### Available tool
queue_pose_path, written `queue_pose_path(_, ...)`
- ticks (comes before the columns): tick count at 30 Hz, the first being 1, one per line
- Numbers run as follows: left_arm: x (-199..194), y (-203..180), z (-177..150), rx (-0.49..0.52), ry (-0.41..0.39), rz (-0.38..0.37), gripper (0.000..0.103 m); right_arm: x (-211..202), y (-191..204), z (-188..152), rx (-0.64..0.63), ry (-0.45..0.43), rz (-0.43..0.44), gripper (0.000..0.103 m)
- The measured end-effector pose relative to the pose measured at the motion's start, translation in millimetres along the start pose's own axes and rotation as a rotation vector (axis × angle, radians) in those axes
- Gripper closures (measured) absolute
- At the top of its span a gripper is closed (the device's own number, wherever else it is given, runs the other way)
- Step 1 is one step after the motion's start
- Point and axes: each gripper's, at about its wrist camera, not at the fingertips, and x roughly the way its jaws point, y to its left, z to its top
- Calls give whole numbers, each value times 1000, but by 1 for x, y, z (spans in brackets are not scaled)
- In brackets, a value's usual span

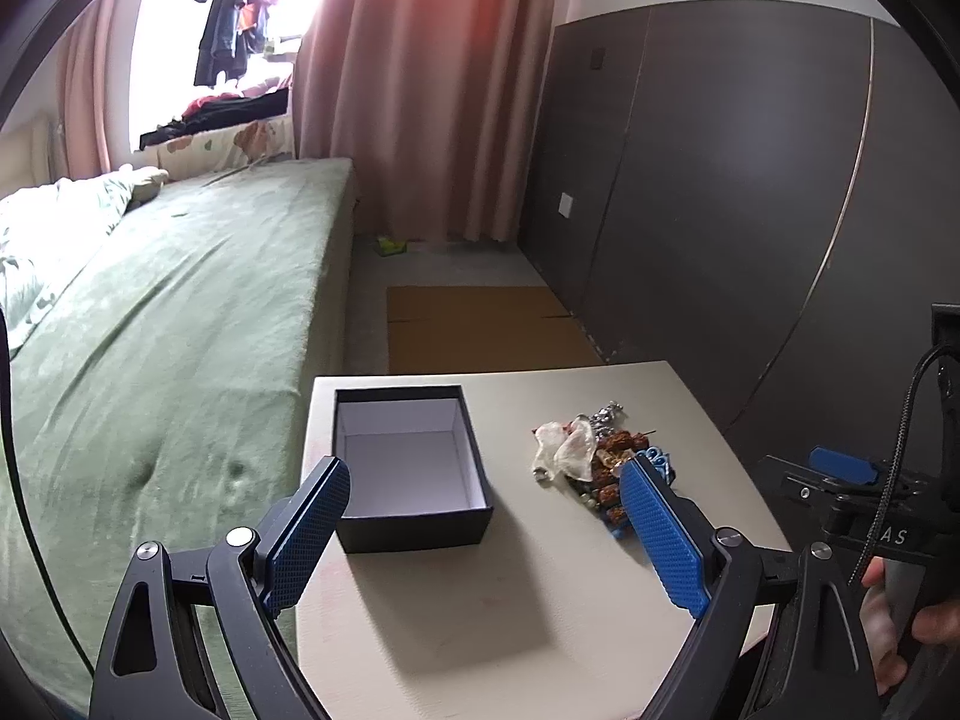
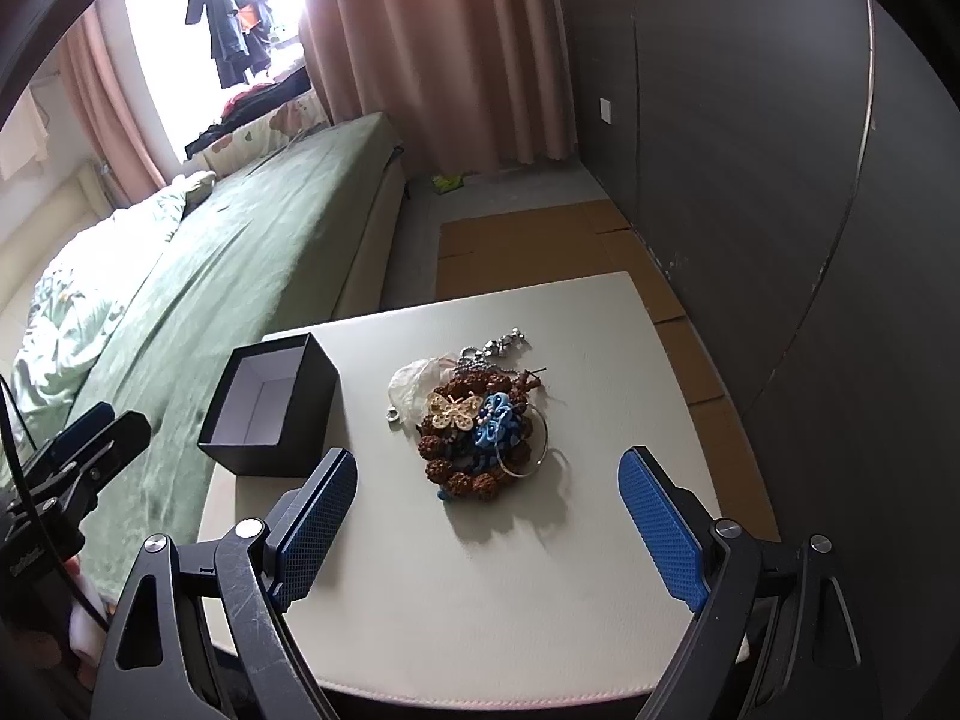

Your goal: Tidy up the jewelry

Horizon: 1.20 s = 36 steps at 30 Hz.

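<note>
Both tongs [image 1: 486, 534] [image 2: 487, 516] wide apart above jewelry pile [image 2: 480, 426].

Pale, off-white counter [image 2: 600, 360] with rounded corners, standing just beside the green-covered bed [image 2: 258, 252]. On its left part, near the bed-side edge, an open black box [image 2: 270, 414] with a white lining, nothing visible inside. Near the middle, apart from the box, a heap of jewelry [image 2: 474, 420]: brown bead bracelet, cream butterfly piece and blue butterfly piece on top, thin metal ring at the right, silver chain at the far side, crumpled clear plastic bag [image 2: 414, 387] touching the heap's left.
</note>
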Motion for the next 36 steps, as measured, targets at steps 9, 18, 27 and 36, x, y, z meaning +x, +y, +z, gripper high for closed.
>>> queue_pose_path(9, 14, -16, 6, 30, 20, -30, 11, -2, -23, 7, 79, -17, 0, 13)
queue_pose_path(18, 38, -29, 33, 26, 71, -93, 15, 14, -65, 14, 252, 8, 66, 13)
queue_pose_path(27, 72, -38, 49, -10, 171, -133, 31, 31, -87, 9, 374, 38, 101, 14)
queue_pose_path(36, 103, -49, 49, -59, 249, -168, 40, 42, -95, 5, 448, 45, 147, 14)
